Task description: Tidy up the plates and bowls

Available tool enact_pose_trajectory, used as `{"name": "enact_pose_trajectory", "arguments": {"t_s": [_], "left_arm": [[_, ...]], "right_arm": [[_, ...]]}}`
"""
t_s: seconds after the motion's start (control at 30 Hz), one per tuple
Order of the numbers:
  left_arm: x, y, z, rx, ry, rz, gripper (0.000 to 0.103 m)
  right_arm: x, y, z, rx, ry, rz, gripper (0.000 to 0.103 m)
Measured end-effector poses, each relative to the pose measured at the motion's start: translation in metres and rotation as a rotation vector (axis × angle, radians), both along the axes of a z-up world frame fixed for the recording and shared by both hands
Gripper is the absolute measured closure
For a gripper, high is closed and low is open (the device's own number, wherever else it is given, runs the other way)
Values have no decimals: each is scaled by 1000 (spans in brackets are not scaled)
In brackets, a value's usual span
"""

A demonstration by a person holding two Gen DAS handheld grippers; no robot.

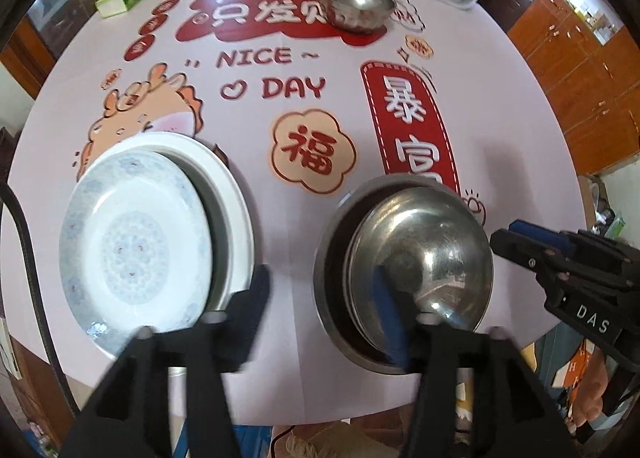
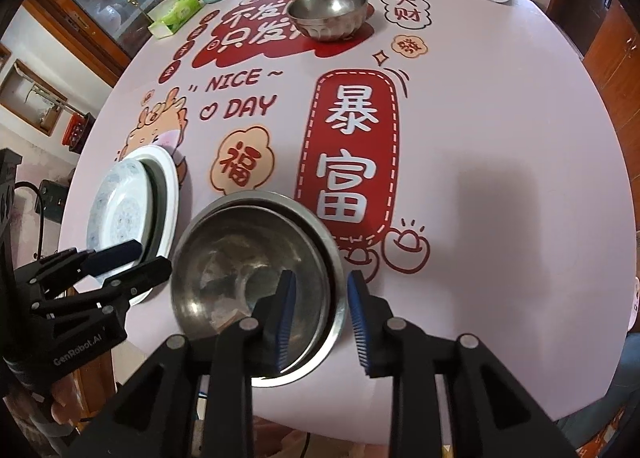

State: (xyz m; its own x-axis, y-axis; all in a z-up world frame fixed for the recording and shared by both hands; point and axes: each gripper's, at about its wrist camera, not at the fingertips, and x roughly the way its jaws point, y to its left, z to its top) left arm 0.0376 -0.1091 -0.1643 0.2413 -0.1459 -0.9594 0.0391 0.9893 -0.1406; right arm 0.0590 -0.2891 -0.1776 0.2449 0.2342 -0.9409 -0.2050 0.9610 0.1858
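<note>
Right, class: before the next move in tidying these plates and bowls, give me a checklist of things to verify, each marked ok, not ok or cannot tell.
1. Right claw open: ok; its fingers straddle the near rim of the nested steel bowls.
2. Left claw open and holding nothing: ok.
3. Patterned plate seated flat in the white plate: not ok; it lies off-centre, tilted against the rim.
4. Nested bowls seated evenly: not ok; the inner bowl sits skewed.
5. Lone steel bowl at the far side upright and free of other items: ok.
6. Bowls clean inside: cannot tell; reflections hide it.
</note>
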Motion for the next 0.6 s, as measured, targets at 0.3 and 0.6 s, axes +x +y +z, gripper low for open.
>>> {"name": "enact_pose_trajectory", "arguments": {"t_s": [0.3,0.6], "left_arm": [[-6,13,22,-21,-52,28,40],[-2,24,74,-18,-158,29,32]], "right_arm": [[-8,5,22,18,-45,11,76],[0,-5,66,29,-137,11,76]]}}
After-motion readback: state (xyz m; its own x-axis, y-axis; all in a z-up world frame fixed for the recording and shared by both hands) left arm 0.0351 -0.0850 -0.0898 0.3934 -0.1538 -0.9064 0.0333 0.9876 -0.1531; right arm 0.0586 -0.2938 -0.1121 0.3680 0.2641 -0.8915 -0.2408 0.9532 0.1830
